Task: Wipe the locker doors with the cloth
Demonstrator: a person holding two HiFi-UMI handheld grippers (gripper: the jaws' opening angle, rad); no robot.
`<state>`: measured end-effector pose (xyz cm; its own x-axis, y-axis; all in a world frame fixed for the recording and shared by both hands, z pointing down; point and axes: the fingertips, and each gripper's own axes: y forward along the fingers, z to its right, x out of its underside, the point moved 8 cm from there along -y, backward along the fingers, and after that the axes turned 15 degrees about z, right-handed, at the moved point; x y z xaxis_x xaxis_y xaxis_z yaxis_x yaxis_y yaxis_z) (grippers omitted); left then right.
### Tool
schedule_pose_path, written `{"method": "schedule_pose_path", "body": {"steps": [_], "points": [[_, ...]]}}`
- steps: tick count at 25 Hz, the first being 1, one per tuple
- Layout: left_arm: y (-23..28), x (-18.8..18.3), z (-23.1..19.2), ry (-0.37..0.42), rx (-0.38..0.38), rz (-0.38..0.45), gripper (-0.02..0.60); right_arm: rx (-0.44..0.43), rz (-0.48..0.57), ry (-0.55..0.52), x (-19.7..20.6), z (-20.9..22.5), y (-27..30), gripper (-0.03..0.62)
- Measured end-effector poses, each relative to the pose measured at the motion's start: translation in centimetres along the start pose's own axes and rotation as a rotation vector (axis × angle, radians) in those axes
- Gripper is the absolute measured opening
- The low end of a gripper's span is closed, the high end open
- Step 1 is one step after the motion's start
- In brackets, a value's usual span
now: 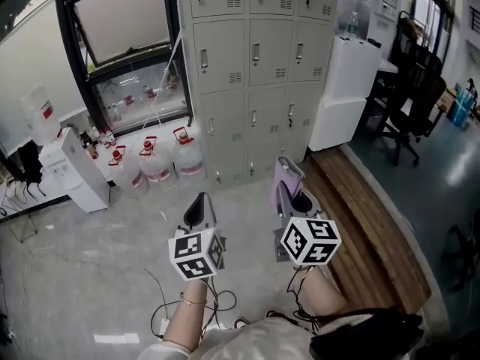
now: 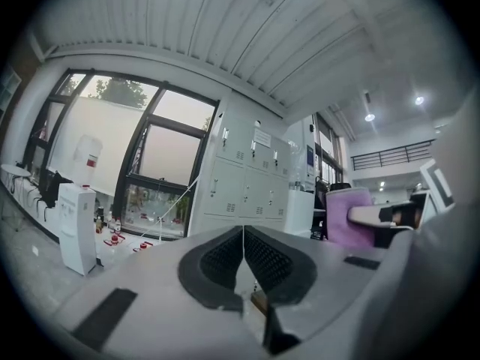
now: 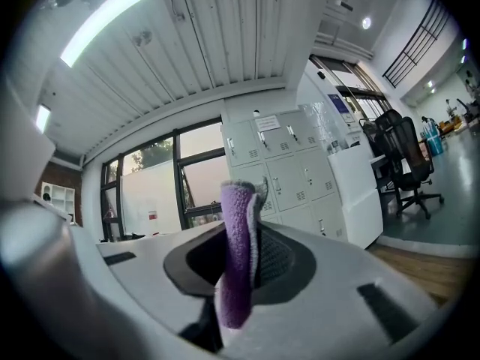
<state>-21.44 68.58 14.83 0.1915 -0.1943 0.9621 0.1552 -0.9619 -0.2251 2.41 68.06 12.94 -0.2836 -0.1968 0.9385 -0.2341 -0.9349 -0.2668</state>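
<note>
Step in hand, judged: approach. The bank of grey locker doors [image 1: 251, 73] stands well apart from both grippers, so no wiping contact yet.

To do it well:
- close in square to the bank; start at the highest row within reach and work down, door by door
- lay the broad face of the cloth on the metal, not its folded edge
- ease round the handles and vent slots, where the cloth may snag

Purple cloth [image 3: 237, 276] stands upright, clamped between the fingers of the right gripper [image 3: 244, 231]; grip looks firm. Left gripper [image 2: 243, 253]: fingers together, nothing between them; free to steady a door if one swings.

Surface: painted metal, flat, likely low friction; light pressure should do.

Room, in order of size:
- grey floor [image 1: 90, 261], with a wooden strip [image 1: 375, 231] at right
- large dark-framed window [image 1: 127, 58] left of the lockers
- white cabinet [image 1: 345, 88] at right
- black office chair [image 1: 409, 111] beyond it
- water dispenser [image 1: 75, 171]
- water bottles [image 1: 156, 160] on the floor just beside the lowest left doors; mind them
</note>
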Motion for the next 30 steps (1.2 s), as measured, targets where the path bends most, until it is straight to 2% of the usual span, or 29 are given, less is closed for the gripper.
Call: {"method": "schedule_pose_path", "body": {"steps": [7,14,21,30], "points": [[1.0,1.8,-1.1,-0.013,0.019,-0.034,0.009,0.021,-0.038,-0.003,1.8,0.0,0.5,0.06],[4.5,3.6,-1.3,-0.001,0.028,-0.05,0.009,0.048,-0.047,-0.002,3.1,1.8,3.6,0.06],[11.1,4.8,-1.7,0.023,0.021,-0.03,0.009,0.014,-0.033,-0.003,4.4,4.4,10.3,0.06],[20.9,6.4,-1.8,0.036,-0.033,-0.031,0.009,-0.032,-0.051,-0.007,5.7,9.1,19.8,0.06]]}}
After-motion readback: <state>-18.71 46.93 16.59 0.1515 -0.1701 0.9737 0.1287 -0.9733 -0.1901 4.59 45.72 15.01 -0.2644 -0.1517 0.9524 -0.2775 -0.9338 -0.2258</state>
